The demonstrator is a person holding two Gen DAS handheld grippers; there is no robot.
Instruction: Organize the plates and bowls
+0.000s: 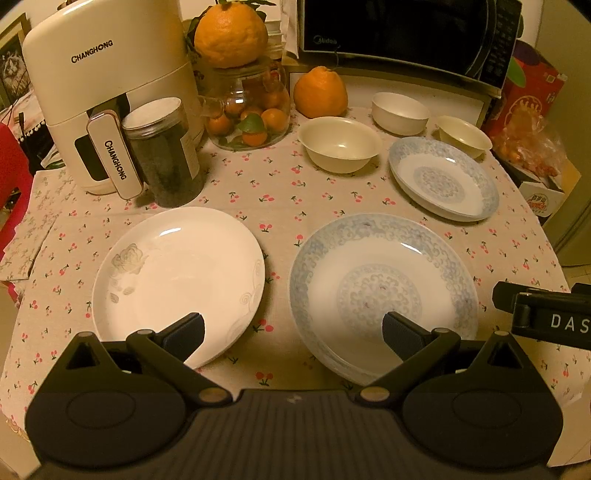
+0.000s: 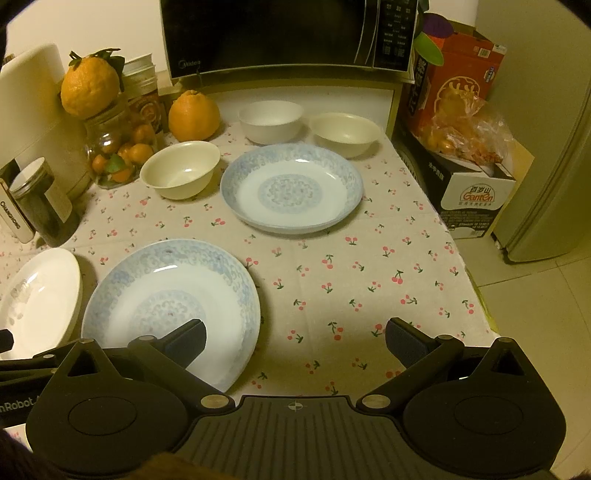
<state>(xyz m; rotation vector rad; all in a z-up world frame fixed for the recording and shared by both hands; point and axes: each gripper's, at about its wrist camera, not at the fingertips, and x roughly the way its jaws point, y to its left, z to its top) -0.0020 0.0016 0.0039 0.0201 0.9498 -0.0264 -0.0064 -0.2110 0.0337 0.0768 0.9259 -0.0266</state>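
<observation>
Over the table's near edge | left gripper [image 1: 293, 334] and right gripper [image 2: 295, 341] both wide open, empty | three plates, three bowls lie apart, unstacked | step: likely start | next: probably close on near blue plate [image 2: 170, 306] rim, stack on far blue plate [image 2: 291, 188].

Both cameras sit just behind their grippers, raised above the near edge of the tabletop [image 1: 280, 206] and angled down and forward toward the microwave [image 1: 402, 33] at the far side. The left view looks from further left, the right view from further right. Both share the near blue-patterned plate [image 1: 384, 291], the far blue-patterned plate [image 2: 291, 188] and the bowls beyond.
</observation>
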